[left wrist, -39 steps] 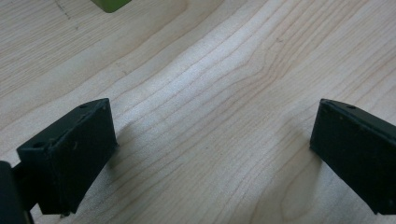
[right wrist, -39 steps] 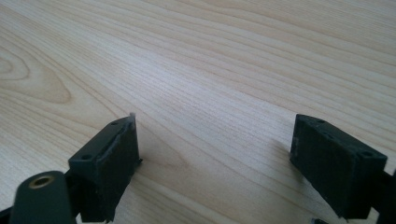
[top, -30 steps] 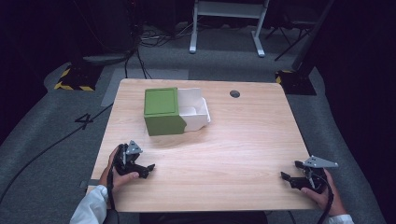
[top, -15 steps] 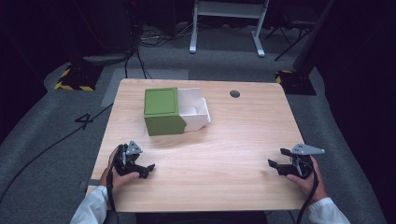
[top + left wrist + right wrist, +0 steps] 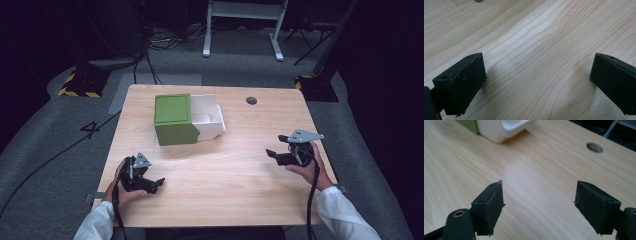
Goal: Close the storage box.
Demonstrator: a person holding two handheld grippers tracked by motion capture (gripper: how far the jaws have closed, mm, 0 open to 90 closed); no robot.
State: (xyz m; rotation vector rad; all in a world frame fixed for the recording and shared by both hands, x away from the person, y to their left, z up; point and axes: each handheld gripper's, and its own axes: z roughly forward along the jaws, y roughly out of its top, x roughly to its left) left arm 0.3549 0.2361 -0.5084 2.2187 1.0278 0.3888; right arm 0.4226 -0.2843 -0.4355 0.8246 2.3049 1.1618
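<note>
A green box (image 5: 172,120) stands on the far left part of the wooden table (image 5: 235,175), with a white inner tray (image 5: 210,117) slid out of its right side. My left gripper (image 5: 156,184) rests near the front left edge, jaws wide apart over bare wood (image 5: 537,57). My right gripper (image 5: 275,145) is held at the right side, raised off the table and pointing left toward the box. Its jaws have just been closing a little but stand open with nothing between them (image 5: 539,186). The white tray (image 5: 499,128) and a green corner (image 5: 469,125) lie ahead of it.
A round cable hole (image 5: 251,100) sits near the table's far edge, also ahead of the right gripper (image 5: 594,147). Dark floor, cables and a white metal stand (image 5: 240,20) lie beyond the table. A black cable trails from each gripper.
The right hand has moved from the front right corner up the table and inward, lifting its gripper. The left hand and the box have stayed still.
</note>
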